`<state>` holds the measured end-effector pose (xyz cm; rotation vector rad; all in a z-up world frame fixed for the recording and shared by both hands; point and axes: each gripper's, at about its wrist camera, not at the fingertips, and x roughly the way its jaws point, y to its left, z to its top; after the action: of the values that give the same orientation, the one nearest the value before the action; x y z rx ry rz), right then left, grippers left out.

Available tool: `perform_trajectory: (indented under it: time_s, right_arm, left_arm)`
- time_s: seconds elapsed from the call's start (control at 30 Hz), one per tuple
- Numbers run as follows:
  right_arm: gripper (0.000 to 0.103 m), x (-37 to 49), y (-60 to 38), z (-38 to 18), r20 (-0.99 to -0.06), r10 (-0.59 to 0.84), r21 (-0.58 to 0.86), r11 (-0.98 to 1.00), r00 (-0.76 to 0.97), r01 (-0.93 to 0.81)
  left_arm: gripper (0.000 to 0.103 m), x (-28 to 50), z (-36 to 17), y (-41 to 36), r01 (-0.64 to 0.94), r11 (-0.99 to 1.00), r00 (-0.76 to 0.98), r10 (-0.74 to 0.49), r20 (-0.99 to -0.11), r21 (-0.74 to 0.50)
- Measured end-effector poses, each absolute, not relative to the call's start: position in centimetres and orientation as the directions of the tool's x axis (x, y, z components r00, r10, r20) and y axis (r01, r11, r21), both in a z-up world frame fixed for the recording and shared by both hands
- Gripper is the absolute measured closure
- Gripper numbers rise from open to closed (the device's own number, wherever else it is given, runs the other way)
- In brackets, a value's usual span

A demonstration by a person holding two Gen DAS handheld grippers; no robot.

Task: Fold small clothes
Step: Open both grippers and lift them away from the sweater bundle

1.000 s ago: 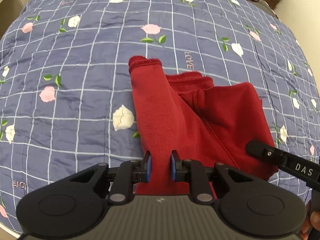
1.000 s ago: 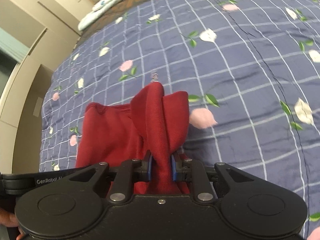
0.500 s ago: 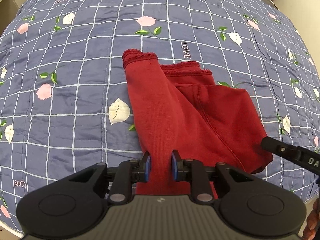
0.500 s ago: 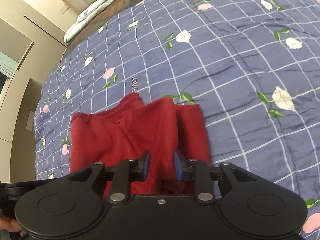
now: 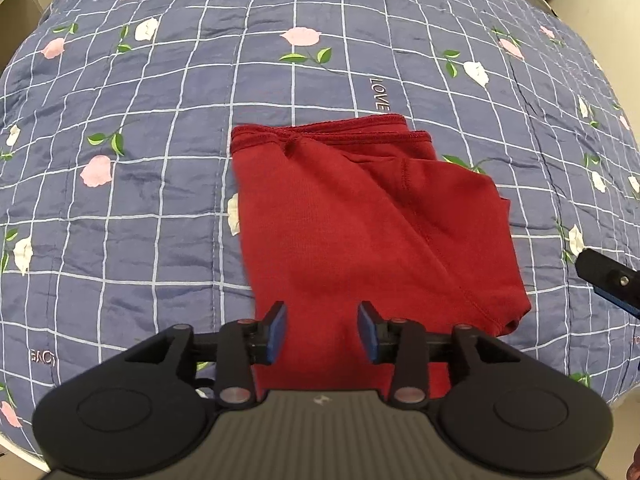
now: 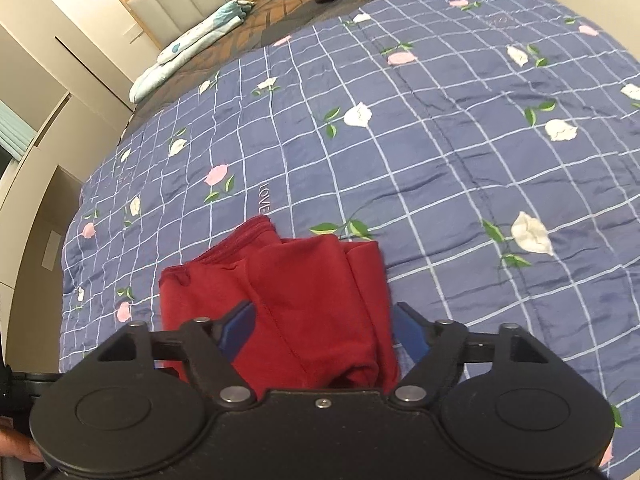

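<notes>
Red shorts lie folded flat on the floral quilt, just below its "LOVE" print. My left gripper and right gripper gape wide, holding nothing. Fold looks released; next I'd regrip the near edge and halve it.

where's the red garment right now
The red garment lies folded on the blue floral quilt, centred in both wrist views, just beyond the open left tongs and right tongs.

Folded red garment flat on floral checked quilt, left hand-held gripper spread above its near edge
</notes>
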<state>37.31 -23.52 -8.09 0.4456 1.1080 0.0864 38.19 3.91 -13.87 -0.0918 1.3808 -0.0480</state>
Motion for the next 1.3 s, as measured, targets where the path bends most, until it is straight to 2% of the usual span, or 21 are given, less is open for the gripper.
perform_trajectory:
  time_s: [0.07, 0.13, 0.3, 0.33, 0.4, 0.57, 0.67, 0.93, 1.3]
  right_arm:
    - [0.021, 36.8, -23.4, -7.7, -0.840, 0.276, 0.383, 0.911, 0.467, 0.151]
    - [0.015, 36.3, -23.4, -7.3, -0.838, 0.259, 0.369, 0.917, 0.481, 0.149]
    - [0.004, 34.9, -23.0, -5.7, -0.809, 0.215, 0.346, 0.927, 0.547, 0.147]
    - [0.003, 34.7, -23.0, -5.4, -0.803, 0.208, 0.342, 0.928, 0.559, 0.146]
    - [0.001, 34.2, -23.0, -4.6, -0.790, 0.191, 0.332, 0.932, 0.582, 0.144]
    - [0.001, 33.0, -23.1, -3.0, -0.758, 0.159, 0.314, 0.939, 0.632, 0.141]
    - [0.001, 32.4, -23.4, -2.4, -0.748, 0.150, 0.307, 0.942, 0.646, 0.136]
    - [0.001, 31.0, -23.8, -1.3, -0.735, 0.178, 0.290, 0.955, 0.655, 0.065]
    - [0.001, 26.1, -25.8, 0.1, -0.710, 0.252, 0.281, 0.958, 0.658, -0.064]
  left_arm:
    - [0.056, 37.9, -13.6, 4.0, -0.021, 0.995, 0.194, -0.096, -0.976, -0.102]
    - [0.050, 37.5, -13.2, 4.2, -0.024, 0.994, 0.205, -0.101, -0.974, -0.108]
    - [0.030, 36.5, -11.3, 4.3, -0.004, 0.996, 0.269, -0.090, -0.959, -0.095]
    - [0.028, 36.3, -10.9, 4.3, 0.001, 0.995, 0.284, -0.092, -0.954, -0.096]
    - [0.017, 35.9, -10.0, 4.3, 0.006, 0.995, 0.317, -0.094, -0.944, -0.097]
    - [0.004, 35.0, -8.1, 4.2, 0.015, 0.996, 0.401, -0.088, -0.912, -0.090]
    - [0.001, 34.3, -7.2, 4.3, 0.010, 0.996, 0.449, -0.081, -0.890, -0.085]
    - [0.001, 32.1, -5.8, 4.4, -0.027, 0.997, 0.523, -0.042, -0.851, -0.066]
    - [0.001, 25.0, -3.8, 3.0, -0.116, 0.993, 0.625, 0.060, -0.779, -0.017]
